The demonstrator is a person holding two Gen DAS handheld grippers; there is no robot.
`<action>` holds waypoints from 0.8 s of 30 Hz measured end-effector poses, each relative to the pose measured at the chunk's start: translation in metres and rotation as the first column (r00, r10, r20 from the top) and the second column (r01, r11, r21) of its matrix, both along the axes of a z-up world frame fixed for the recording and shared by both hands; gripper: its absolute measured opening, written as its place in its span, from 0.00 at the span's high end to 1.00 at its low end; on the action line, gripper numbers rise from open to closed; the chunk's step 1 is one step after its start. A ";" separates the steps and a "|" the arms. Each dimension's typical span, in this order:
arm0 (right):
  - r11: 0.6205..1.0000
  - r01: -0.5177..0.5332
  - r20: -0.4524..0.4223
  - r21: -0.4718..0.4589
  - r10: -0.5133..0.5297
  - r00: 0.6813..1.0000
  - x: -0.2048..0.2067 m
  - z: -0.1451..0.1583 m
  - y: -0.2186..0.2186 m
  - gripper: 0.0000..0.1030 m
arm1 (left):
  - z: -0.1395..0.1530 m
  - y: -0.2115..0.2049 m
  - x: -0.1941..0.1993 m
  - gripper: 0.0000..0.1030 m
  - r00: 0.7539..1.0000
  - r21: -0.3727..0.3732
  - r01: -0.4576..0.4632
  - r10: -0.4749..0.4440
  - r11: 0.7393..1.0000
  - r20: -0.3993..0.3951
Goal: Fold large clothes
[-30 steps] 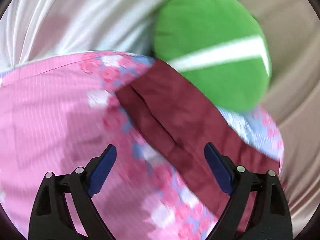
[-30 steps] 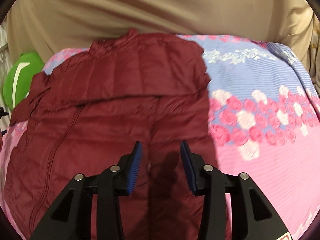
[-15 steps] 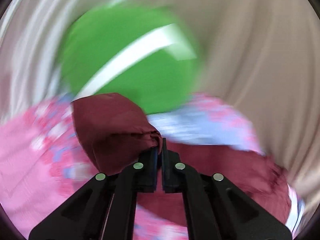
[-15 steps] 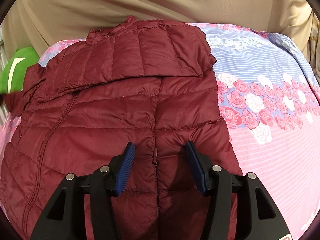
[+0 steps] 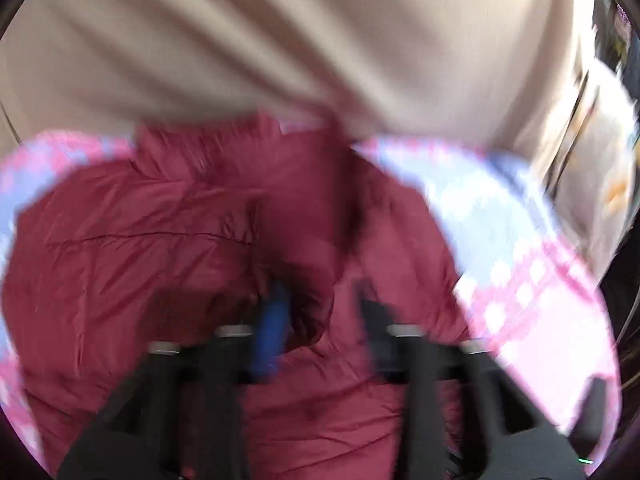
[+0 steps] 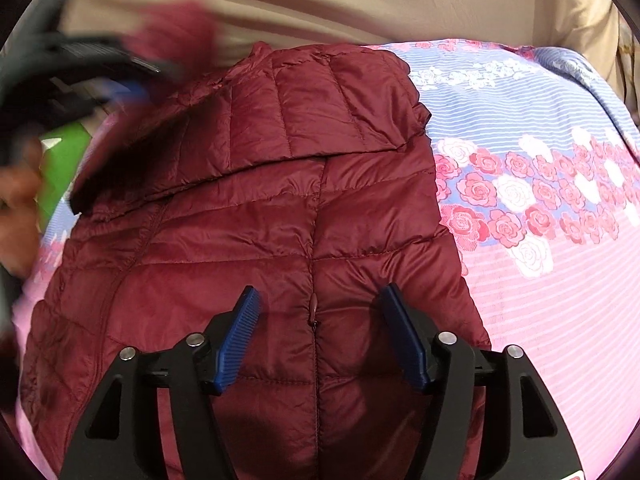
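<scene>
On the floral bedspread [image 6: 540, 128] the maroon puffer jacket [image 6: 248, 208] lies spread. At its left, my left gripper [image 5: 320, 312], blurred, has fingers parted over bunched fabric; my right gripper [image 6: 320, 340] hovers open, straddling the zipper.

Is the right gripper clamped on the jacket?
No, the right gripper hangs open above the maroon jacket, its fingers apart either side of the zipper.
</scene>
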State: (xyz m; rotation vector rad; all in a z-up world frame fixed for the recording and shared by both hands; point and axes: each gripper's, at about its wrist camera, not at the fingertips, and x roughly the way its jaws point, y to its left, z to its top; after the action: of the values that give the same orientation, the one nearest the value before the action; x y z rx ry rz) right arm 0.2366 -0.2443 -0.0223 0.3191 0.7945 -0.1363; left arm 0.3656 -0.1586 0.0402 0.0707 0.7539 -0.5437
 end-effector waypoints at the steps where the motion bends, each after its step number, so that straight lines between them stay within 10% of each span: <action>1: 1.000 0.000 0.001 0.008 -0.001 1.000 -0.001 0.000 0.000 0.37 | -0.018 -0.009 0.003 0.41 1.000 0.033 -0.002 0.002 0.999 -0.005; 4: 0.999 0.001 -0.001 0.035 -0.001 1.000 -0.004 0.004 -0.004 0.36 | -0.036 -0.007 0.011 0.40 0.999 0.073 -0.007 0.009 0.997 -0.032; 9: 0.992 -0.017 0.002 0.124 0.017 1.000 0.000 0.024 -0.030 0.30 | 0.002 0.088 -0.015 0.12 1.000 -0.112 -0.012 0.013 0.994 0.011; 13: 0.988 -0.032 0.001 0.152 0.033 0.999 0.027 0.038 -0.042 0.27 | 0.014 0.156 -0.015 0.12 0.989 -0.112 -0.146 0.148 0.983 0.017; 24: 0.930 -0.033 -0.022 0.366 0.044 0.999 0.128 0.025 -0.038 0.31 | -0.052 0.300 0.020 0.16 0.845 -0.232 -0.523 0.462 0.820 -0.270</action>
State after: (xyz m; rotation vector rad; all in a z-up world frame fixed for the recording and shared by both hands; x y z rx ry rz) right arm 0.3648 -0.2825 0.0032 0.6550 0.8549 0.0467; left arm 0.3852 0.1410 -0.0118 -0.4634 0.8426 -0.1559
